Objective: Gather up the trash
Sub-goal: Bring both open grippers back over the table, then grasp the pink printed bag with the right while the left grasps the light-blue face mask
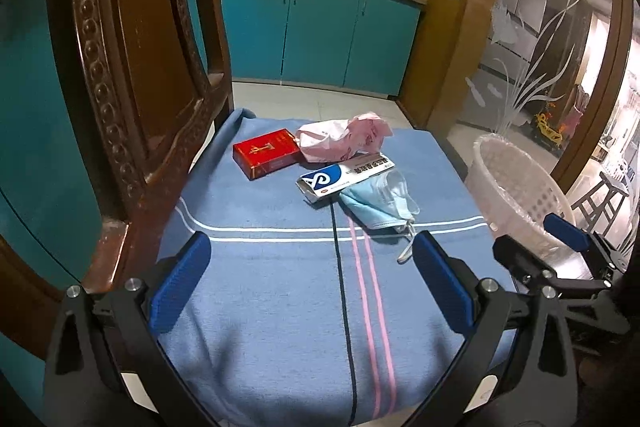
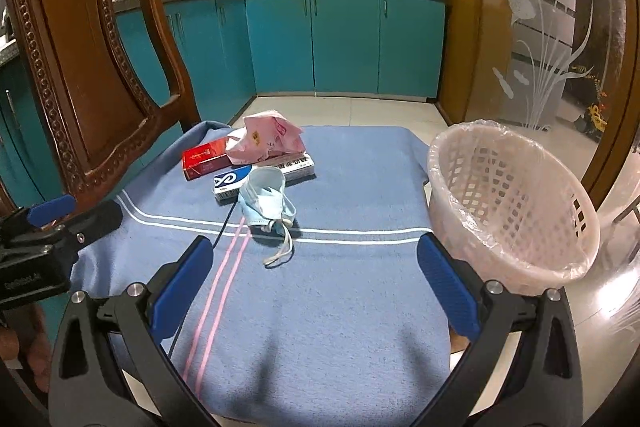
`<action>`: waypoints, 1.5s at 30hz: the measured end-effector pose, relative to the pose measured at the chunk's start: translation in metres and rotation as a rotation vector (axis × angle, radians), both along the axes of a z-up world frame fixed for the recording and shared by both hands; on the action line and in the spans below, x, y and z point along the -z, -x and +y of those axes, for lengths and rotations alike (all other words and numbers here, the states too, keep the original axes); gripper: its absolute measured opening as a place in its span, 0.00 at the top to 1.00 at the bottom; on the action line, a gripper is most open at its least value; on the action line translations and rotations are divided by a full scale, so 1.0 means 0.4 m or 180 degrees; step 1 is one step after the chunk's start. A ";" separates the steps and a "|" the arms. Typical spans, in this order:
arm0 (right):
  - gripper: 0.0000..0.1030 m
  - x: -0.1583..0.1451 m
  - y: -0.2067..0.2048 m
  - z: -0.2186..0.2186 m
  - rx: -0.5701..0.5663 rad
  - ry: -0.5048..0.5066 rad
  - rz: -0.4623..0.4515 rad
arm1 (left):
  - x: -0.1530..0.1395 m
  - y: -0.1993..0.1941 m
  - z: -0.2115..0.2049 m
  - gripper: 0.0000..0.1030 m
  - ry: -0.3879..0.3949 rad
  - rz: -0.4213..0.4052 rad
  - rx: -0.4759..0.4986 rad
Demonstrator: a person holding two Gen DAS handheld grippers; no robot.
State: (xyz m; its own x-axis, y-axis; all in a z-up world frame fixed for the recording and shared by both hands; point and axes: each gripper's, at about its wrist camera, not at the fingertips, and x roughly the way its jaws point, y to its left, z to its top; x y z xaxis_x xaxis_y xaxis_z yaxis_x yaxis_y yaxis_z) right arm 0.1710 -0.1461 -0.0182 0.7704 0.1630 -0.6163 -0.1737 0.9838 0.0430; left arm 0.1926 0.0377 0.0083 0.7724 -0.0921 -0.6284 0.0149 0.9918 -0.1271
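A blue woven cloth with white, pink and dark stripes (image 1: 280, 307) covers a chair seat, and four pieces of trash lie bunched on its far half. A red rectangular cardboard packet (image 1: 265, 153) sits nearest the carved brown wooden chair back (image 1: 120, 67). A crumpled pink paper bag (image 1: 344, 141) rests just beside the packet and partly on a long white-and-blue cardboard box (image 1: 346, 177). A light blue disposable face mask (image 1: 380, 203) lies against the near end of that box, its white ear loop trailing toward the camera across the white stripes.

The left hand-held gripper (image 1: 310, 281) hangs low over the near part of the cloth with its blue-padded fingers spread wide apart and nothing between them. The right hand-held gripper (image 2: 314, 279) is likewise spread wide and empty over the cloth, the mask's ear loop lying just ahead of it.

A pale pink plastic lattice wastebasket lined with a clear bag (image 2: 512, 203) stands beside the right edge of the seat, close to the right gripper's outer finger. Teal kitchen cabinets (image 2: 344, 43) run along the far wall, with dark pans on the stove above them.
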 end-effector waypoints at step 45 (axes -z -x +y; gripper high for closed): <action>0.03 0.070 -0.431 0.159 0.0180 -0.0562 0.0329 | -0.067 0.004 0.041 0.83 0.0353 -0.0102 0.0164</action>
State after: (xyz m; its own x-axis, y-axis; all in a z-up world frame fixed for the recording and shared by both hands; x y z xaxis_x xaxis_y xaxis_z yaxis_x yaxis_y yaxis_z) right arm 0.3435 -0.0824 -0.0461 0.7156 0.2338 -0.6582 -0.1043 0.9675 0.2303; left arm 0.1909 0.0541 0.0351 0.7844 -0.2000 -0.5872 0.0714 0.9694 -0.2347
